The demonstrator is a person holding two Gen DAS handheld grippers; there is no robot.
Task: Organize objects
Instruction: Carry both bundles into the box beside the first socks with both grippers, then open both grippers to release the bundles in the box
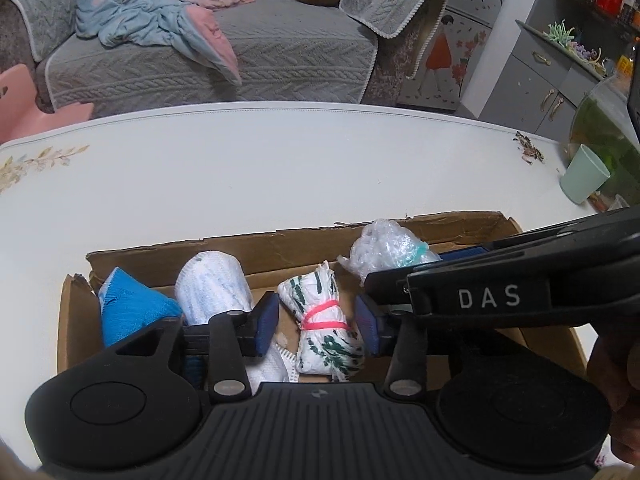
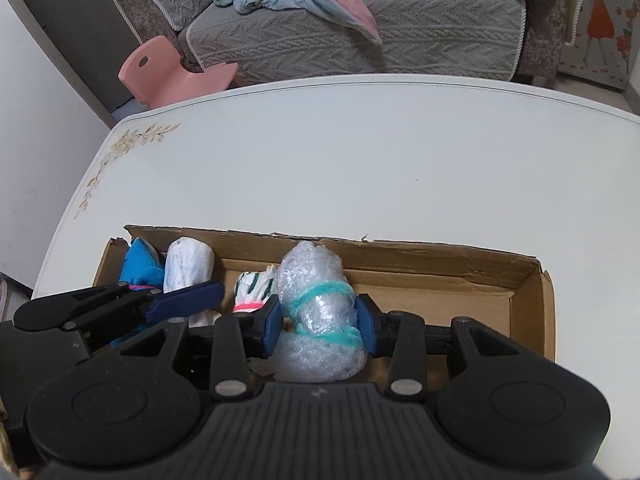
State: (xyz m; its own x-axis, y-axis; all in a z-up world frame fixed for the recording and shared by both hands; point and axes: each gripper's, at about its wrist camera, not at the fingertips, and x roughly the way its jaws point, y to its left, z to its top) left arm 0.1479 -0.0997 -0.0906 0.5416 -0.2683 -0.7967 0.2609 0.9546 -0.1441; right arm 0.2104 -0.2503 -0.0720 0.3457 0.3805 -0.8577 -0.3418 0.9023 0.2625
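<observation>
- The box (image 1: pixel 280 248) is sitting on the white table (image 1: pixel 280 160), and four rolls are lying side by side in it, their long axes all running from the near wall to the far wall.
- The left gripper (image 1: pixel 317 322) is pointing down into the box with its jaws standing apart around the green-print roll (image 1: pixel 324 320); a gap is showing between the left pad and the roll, the right pad looks just beside it or barely touching, so the roll is lying free on the box floor.
- The right gripper (image 2: pixel 318 324) is squeezing the bubble-wrap roll (image 2: pixel 320 312), both pads pressing its sides at the teal tie, just right of the print roll.
- The empty stretch of the box is lying to the right of the right gripper, so that hand is the nearer one to it.
- The blue roll (image 1: pixel 132 304) and the white roll (image 1: pixel 212 288) are lying at the left end.
- The near box wall and the rolls' near ends are hiding behind the gripper bodies; whether the bubble-wrap roll is resting on the floor or hanging in the grip, I cannot tell.
</observation>
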